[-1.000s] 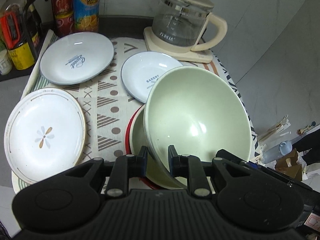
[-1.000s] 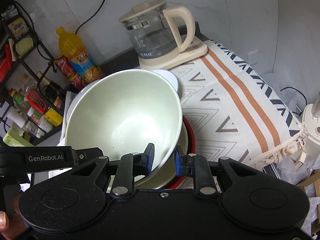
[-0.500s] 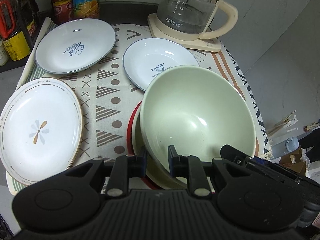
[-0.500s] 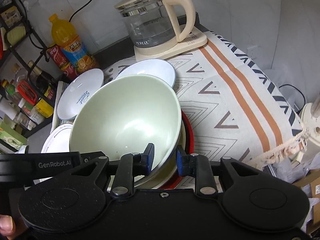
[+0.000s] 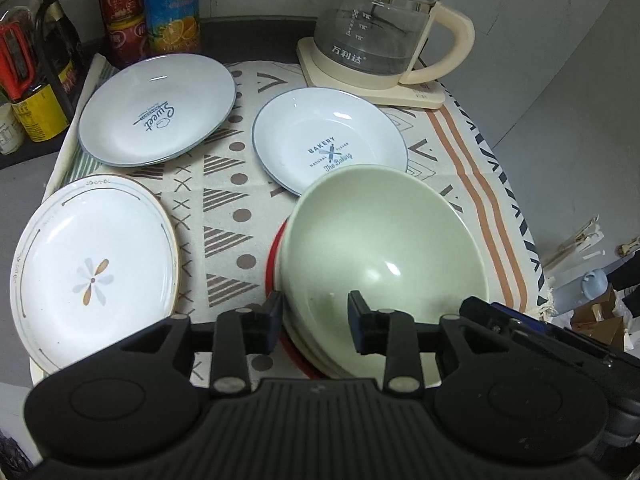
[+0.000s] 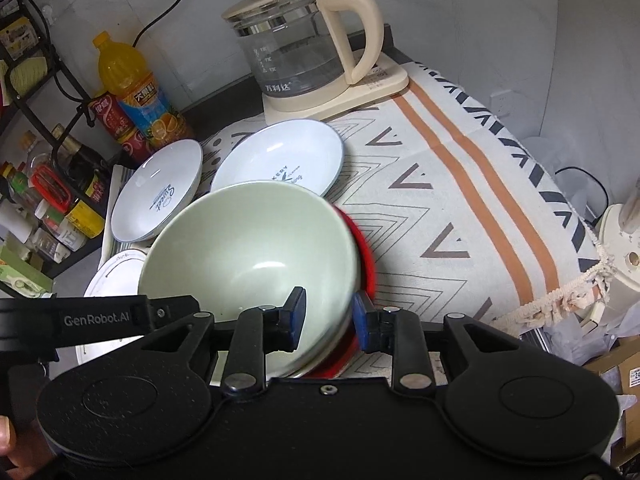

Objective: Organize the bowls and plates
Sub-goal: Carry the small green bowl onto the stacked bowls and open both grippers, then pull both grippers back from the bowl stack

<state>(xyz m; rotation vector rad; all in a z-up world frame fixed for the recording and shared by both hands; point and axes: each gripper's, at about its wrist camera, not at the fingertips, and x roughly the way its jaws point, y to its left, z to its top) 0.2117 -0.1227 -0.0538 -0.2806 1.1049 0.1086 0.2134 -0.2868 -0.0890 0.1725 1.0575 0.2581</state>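
Observation:
A pale green bowl (image 5: 380,248) sits nested on a stack of bowls with a red one (image 5: 274,256) at the bottom, on the patterned cloth. My left gripper (image 5: 314,318) is open, its fingers either side of the bowl's near rim. My right gripper (image 6: 328,316) is open too, astride the same bowl (image 6: 248,252) at its right rim. Three plates lie beyond: a flower plate (image 5: 92,272), a "Sweet" plate (image 5: 158,110) and a "Bakery" plate (image 5: 328,140).
A glass kettle (image 5: 380,28) on its cream base stands at the back right. Bottles and cans (image 5: 172,8) and a rack of condiments (image 6: 52,184) stand at the back left. The cloth's right edge (image 5: 516,216) drops off to the floor.
Both grippers lowered the green bowl onto the stack and opened, letting go of its rim.

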